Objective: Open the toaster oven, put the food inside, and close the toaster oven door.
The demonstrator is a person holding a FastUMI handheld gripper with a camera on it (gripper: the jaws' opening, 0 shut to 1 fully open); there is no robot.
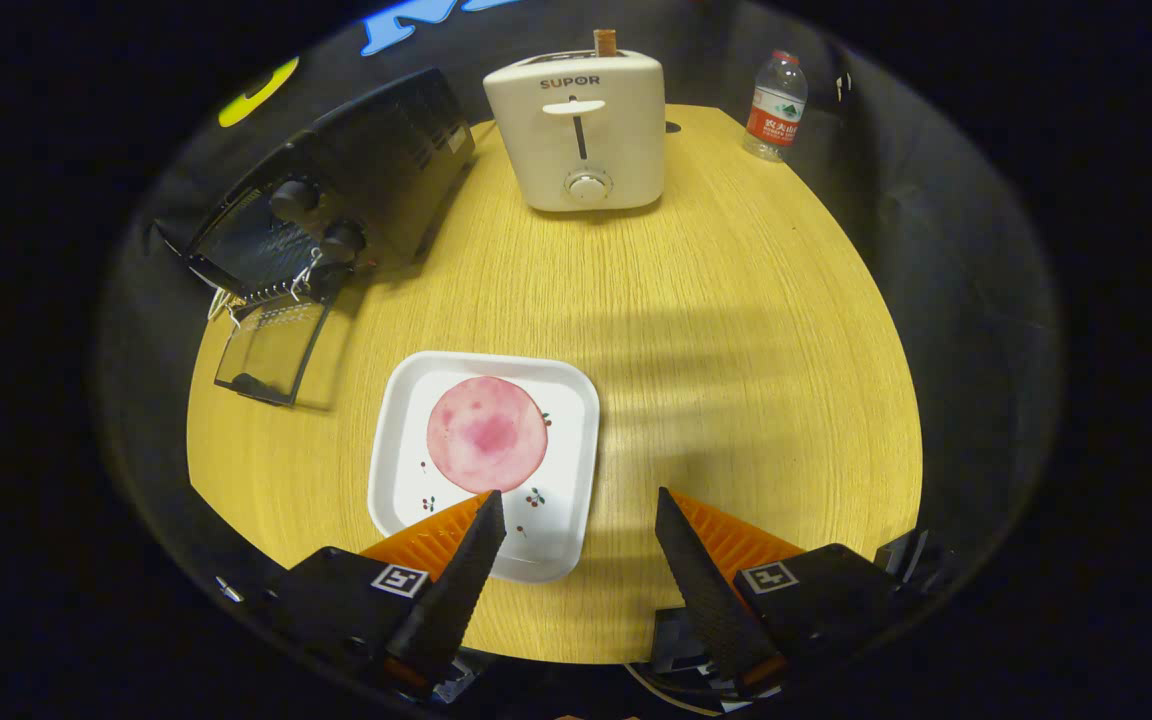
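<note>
Two fingers of the gripper (579, 505) spread wide, holding nothing. Just ahead, left fingertip over the white plate (406, 400), lies the pink meat slice (487, 434): looks thin, floppy, light, likely slick; best pinched at its edge. Toaster oven (356, 190) beyond, door (271, 348) already down.

Bare table (736, 330) lies open between the plate (396, 450) and the oven (336, 190), whose door (271, 350) hangs down; toaster (576, 130) and bottle (774, 105) stand well beyond.

The gripper (576, 505) is spread, empty.
</note>
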